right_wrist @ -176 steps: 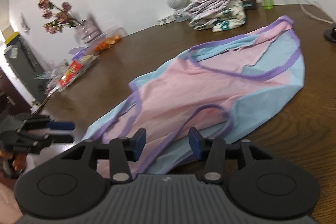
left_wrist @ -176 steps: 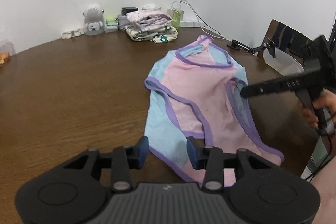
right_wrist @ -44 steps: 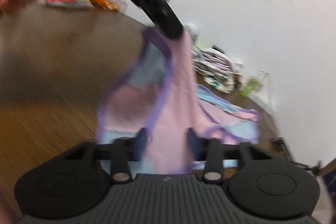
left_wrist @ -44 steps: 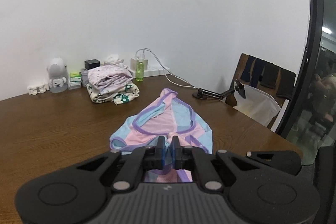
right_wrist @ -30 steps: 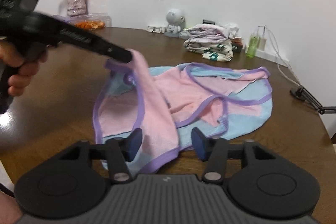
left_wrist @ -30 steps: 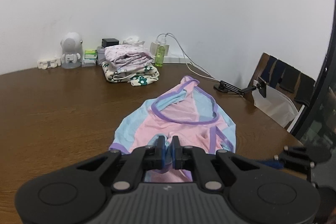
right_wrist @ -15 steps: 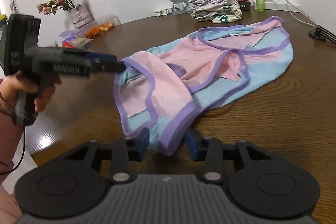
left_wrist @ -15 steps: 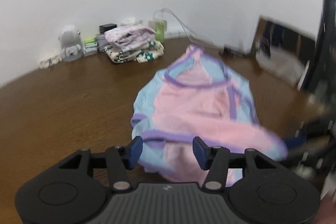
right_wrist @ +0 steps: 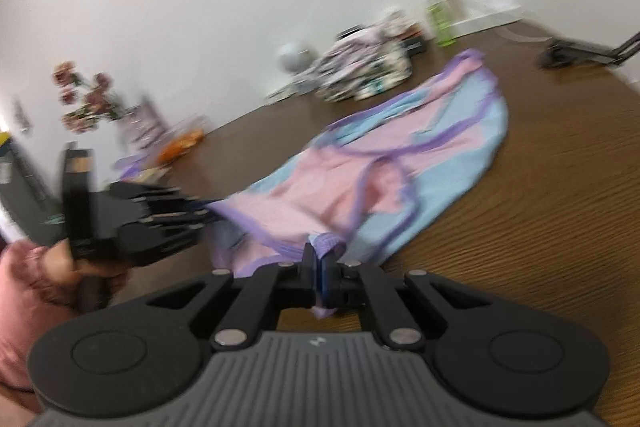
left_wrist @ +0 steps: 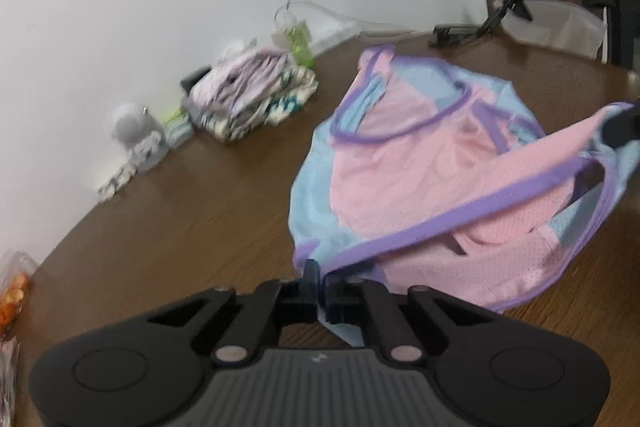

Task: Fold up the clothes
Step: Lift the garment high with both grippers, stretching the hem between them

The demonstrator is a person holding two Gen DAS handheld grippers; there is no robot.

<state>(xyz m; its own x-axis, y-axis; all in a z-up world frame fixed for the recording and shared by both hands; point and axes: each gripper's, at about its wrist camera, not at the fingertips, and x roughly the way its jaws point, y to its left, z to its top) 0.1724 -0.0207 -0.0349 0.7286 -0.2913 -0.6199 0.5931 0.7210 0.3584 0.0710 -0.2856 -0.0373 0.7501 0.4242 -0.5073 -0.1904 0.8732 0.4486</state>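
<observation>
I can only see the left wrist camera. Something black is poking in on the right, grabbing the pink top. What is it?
Observer: That is the right gripper, shut on the garment's purple hem.
Operator: Is my gripper holding it too?
Observer: Yes; from the right wrist view the left gripper pinches the other corner, with a hand around its handle.
Operator: Anything over there I can't see?
Observer: Blurry pink flowers stand by the wall.
</observation>
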